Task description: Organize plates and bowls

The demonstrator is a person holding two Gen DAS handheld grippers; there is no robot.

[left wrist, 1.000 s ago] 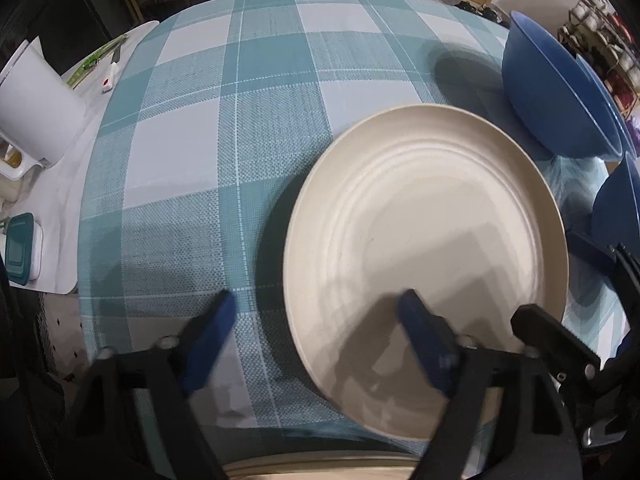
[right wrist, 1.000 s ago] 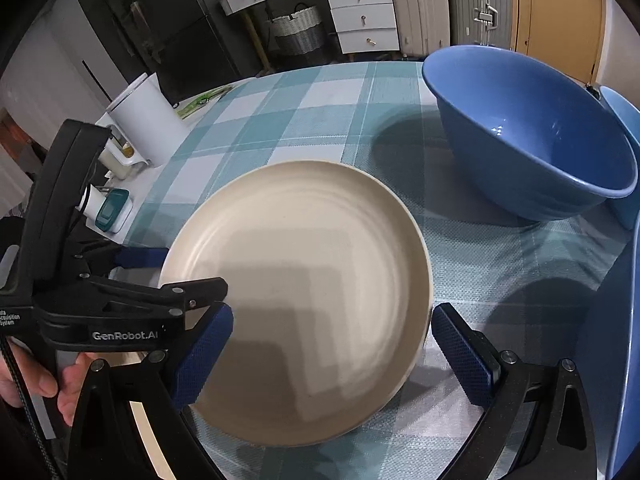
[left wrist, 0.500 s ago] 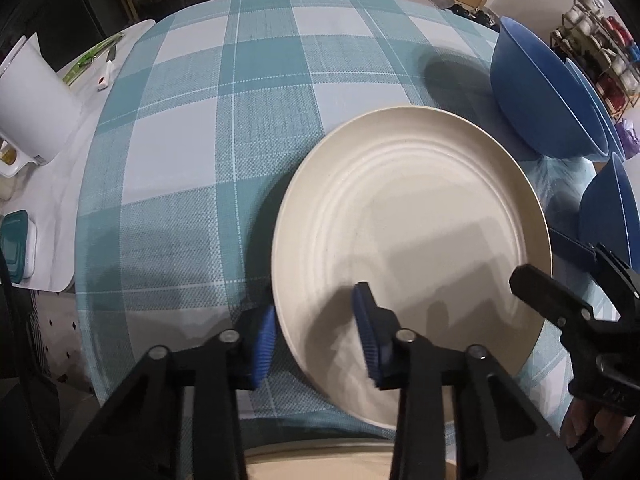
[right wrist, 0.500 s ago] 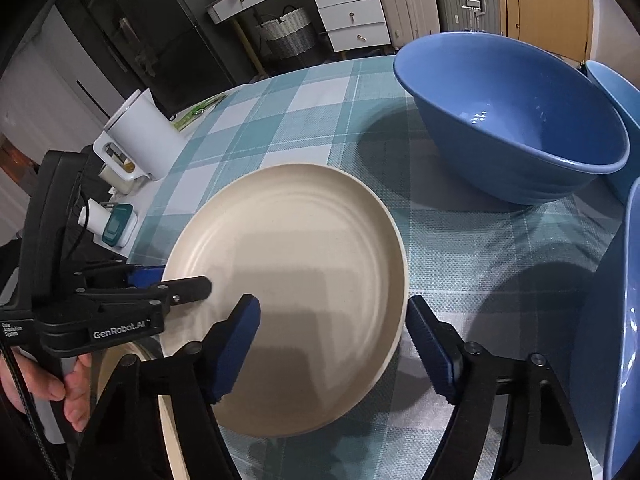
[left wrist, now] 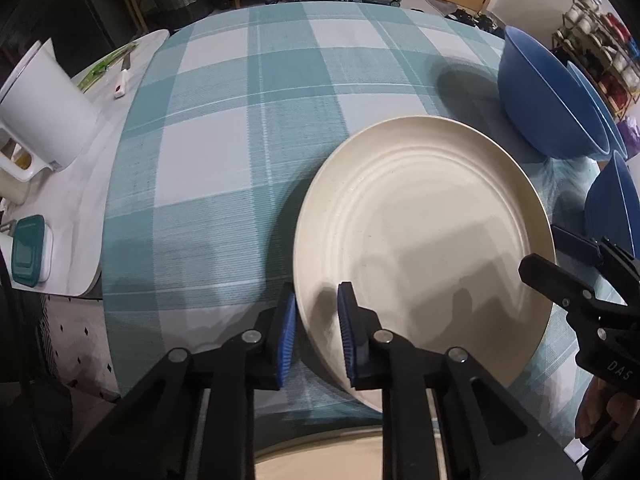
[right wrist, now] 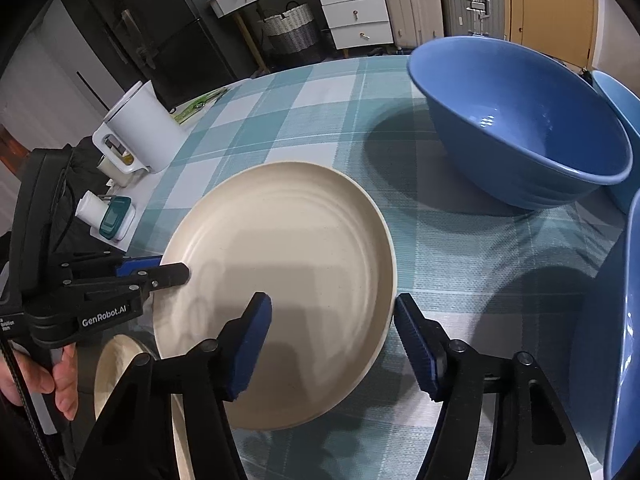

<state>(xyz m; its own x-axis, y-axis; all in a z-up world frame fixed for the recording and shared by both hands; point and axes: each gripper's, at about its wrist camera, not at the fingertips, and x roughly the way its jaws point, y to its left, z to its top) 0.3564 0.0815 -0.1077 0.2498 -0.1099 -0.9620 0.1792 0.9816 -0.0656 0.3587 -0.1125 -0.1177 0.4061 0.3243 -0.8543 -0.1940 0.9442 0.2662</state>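
In the left wrist view, the cream plate [left wrist: 424, 248] lay on the checked counter [left wrist: 240, 140], near its front edge. The left tongs [left wrist: 316, 332] were closing over the plate's near-left rim, one blue pad outside the rim and the other inside, seemingly pressing it. Blue bowls [left wrist: 552, 96] stood beyond the plate to the right; a white jug [left wrist: 44, 108] stood far left.

In the right wrist view, the right tongs [right wrist: 332, 344] were closing with the plate's near-right rim [right wrist: 384, 320] between their pads, neither pad touching it yet. A large blue bowl [right wrist: 516, 128] sat beyond, well apart from the plate. The person's left hand [right wrist: 44, 380] held the other tool at the plate's left rim
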